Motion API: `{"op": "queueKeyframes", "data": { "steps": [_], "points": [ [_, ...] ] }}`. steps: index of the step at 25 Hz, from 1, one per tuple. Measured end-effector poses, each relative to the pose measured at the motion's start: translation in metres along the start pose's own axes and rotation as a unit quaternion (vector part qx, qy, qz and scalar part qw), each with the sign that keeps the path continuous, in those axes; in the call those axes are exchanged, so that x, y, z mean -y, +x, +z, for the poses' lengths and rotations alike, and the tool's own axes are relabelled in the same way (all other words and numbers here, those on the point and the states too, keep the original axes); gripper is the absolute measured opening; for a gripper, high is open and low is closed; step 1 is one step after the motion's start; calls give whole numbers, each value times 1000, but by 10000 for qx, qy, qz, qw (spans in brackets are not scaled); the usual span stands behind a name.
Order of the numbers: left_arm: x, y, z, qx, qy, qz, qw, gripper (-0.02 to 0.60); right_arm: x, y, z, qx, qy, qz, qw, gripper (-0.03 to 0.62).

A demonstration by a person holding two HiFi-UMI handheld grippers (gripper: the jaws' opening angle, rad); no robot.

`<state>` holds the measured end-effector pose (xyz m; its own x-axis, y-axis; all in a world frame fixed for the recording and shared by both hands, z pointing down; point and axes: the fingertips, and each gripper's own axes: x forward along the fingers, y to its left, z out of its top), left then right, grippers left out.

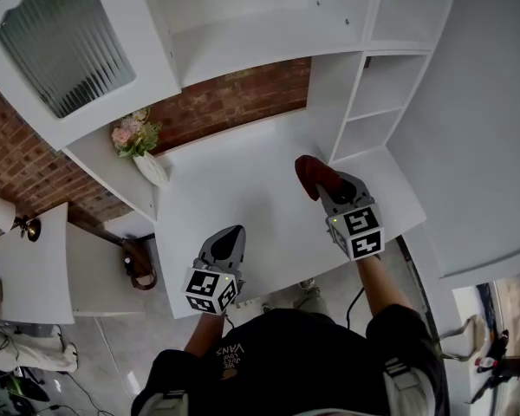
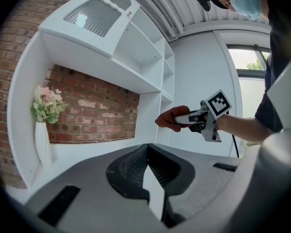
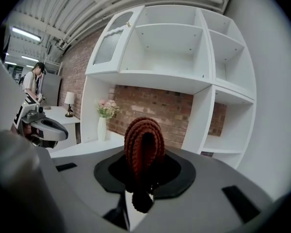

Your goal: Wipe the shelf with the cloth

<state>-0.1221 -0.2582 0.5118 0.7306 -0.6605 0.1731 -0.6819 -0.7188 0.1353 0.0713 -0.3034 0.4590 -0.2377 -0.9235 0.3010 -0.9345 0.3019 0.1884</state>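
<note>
The right gripper is closed on the red-brown cloth, which it holds over the right side of the white shelf, near the small side compartments. The cloth seems to hang a little above the surface. The left gripper is closed on nothing at the front edge. I judge that the wiping is mostly still to do.

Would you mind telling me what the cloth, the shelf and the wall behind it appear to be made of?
Cloth: rust-brown knitted or crocheted yarn, shown by its ribbed rows.
Shelf: smooth white painted or laminated board, probably wood-based; the surface is even and grainless.
Wall: bare red brick with visible mortar lines.
</note>
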Motion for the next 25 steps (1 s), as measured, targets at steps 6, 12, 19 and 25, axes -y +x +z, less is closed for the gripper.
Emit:
{"op": "queueKeyframes", "data": {
  "steps": [6,12,19,25],
  "points": [
    [-10,-11,-12,-99,-100,224,9996,8,-22,2,-31,55,677,26,9977,89],
    [-13,-17,-16,-133,-127,328,9993,8,-45,0,-53,47,1165,84,9931,87],
    [-17,-23,-15,-112,-150,406,9990,8,-60,-7,-74,-210,1304,176,9911,86],
    [-19,-28,-15,-85,-155,436,9989,8,-62,-11,-77,-234,1317,150,9909,86]
  ]
}}
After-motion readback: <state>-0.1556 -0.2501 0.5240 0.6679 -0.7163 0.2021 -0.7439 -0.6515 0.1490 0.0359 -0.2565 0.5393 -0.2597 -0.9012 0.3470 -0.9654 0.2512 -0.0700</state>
